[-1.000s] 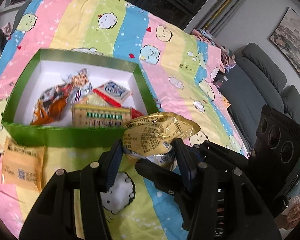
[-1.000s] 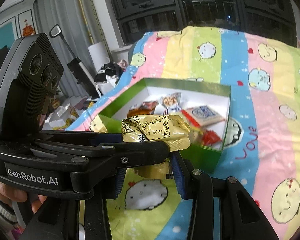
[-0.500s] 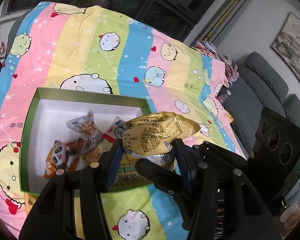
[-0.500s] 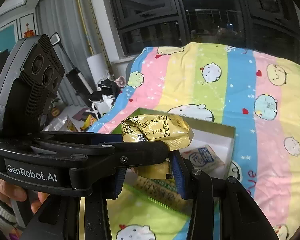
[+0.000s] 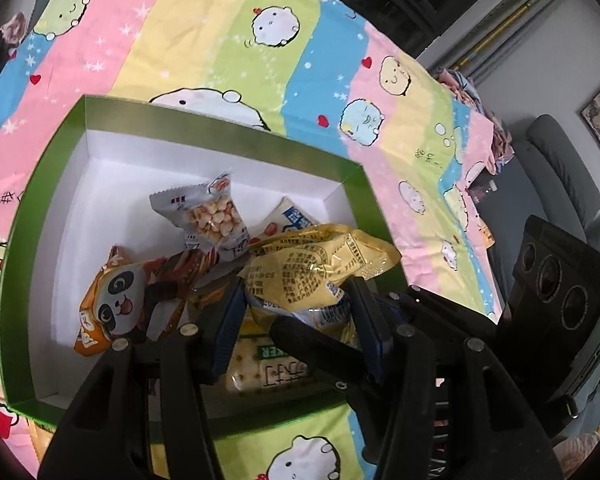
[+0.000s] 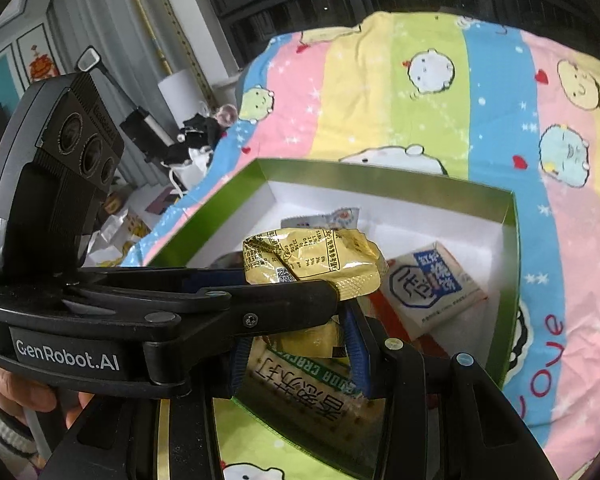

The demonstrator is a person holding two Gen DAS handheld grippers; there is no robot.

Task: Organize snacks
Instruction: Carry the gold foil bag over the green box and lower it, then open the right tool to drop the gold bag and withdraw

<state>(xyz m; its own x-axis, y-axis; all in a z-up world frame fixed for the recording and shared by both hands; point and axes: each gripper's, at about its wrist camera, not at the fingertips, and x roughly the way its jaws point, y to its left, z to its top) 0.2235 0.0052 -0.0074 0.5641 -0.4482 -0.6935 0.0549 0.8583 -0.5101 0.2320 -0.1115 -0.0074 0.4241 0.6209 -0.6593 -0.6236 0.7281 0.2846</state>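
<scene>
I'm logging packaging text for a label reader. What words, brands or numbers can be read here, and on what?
"GenRobot.AI": on the left tongs' body.
"SODA CRACKER", upside down, partly hidden: on the cracker pack.
"Love": on the striped bedsheet.
Yellow snack packet: printing too small to read.
Blue-and-white packet: large characters, not legible to me.

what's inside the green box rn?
Green box: panda packet, clear bag of round puffs, blue-white packet, cracker pack. The gold packet both grippers hold covers whatever lies beneath it.
</scene>
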